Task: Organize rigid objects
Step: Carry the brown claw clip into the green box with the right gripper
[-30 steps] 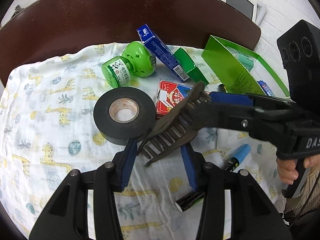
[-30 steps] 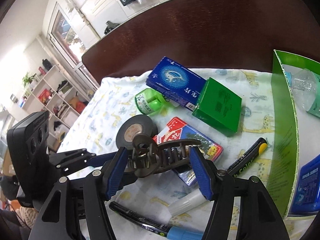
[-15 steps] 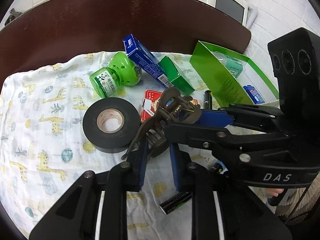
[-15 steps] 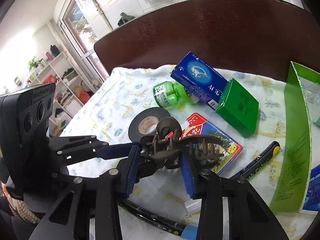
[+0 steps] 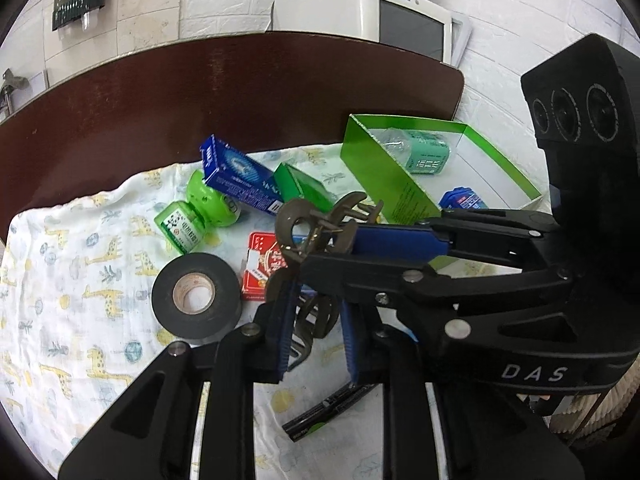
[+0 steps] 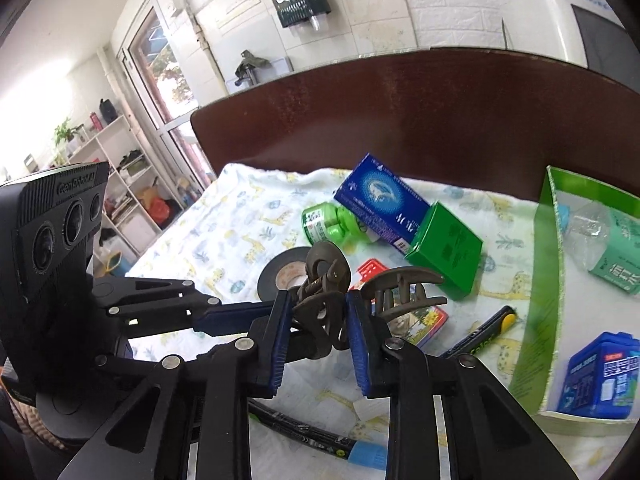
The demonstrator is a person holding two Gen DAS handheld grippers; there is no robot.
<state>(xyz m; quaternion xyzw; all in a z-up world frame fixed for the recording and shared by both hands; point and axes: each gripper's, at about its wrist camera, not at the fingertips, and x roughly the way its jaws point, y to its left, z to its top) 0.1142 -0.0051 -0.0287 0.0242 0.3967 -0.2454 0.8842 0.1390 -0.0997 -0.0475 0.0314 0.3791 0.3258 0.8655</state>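
Note:
A brown hair claw clip is held in the air between both grippers. My left gripper is shut on its toothed end. My right gripper is shut on its hinge end, and the clip's teeth stick out to the right. Below lie a black tape roll, a red card pack, a green bottle, a blue box and a small green box. The green tray stands at the right.
The tray holds a clear bottle and a blue pack. Markers lie on the giraffe-print cloth. A dark wooden tabletop shows beyond the cloth.
My left gripper has closed on the clip that my right gripper holds. Both grippers have risen with it, away from the cloth.

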